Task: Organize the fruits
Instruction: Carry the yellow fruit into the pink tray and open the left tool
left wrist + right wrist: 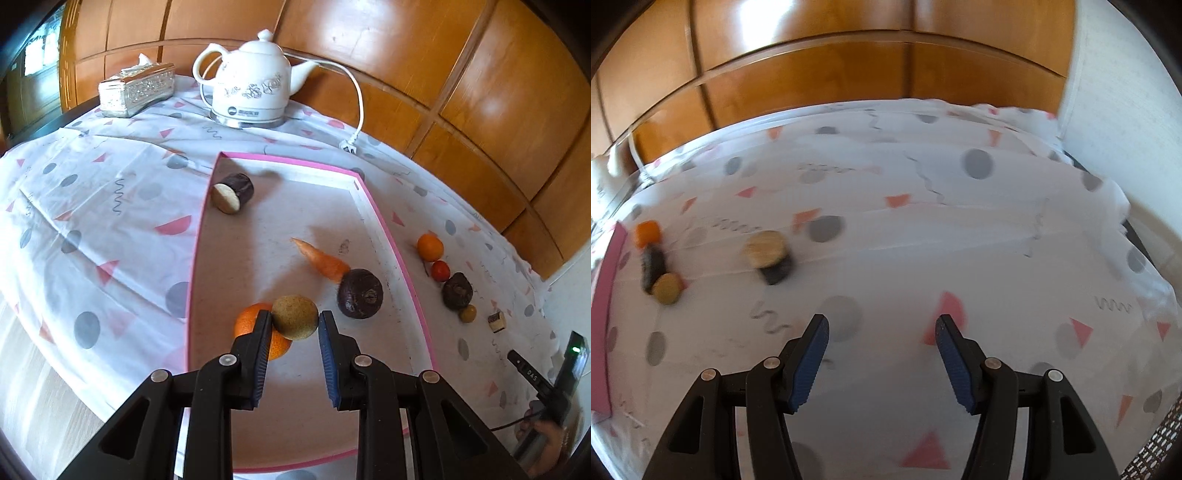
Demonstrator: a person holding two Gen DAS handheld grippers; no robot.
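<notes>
My left gripper (295, 318) is shut on a round yellow-brown fruit (295, 312), held just above the floor of the pink-rimmed tray (399, 254). An orange (251, 323) lies in the tray, partly behind the left finger. Also in the tray are a carrot (321, 258), a dark purple round fruit (360, 293) and a cut eggplant piece (232, 192). My right gripper (881, 325) is open and holds nothing, hovering over the patterned cloth. Left of it, blurred, sit a small orange (647, 232), a dark fruit (652, 266), a small yellow fruit (666, 288) and a cut piece (768, 254).
A white electric kettle (255, 81) with its cord and a silver tissue box (136, 90) stand at the back of the table. A red tomato (440, 270) lies right of the tray. Wooden panels rise behind. A hand (546, 439) shows at lower right.
</notes>
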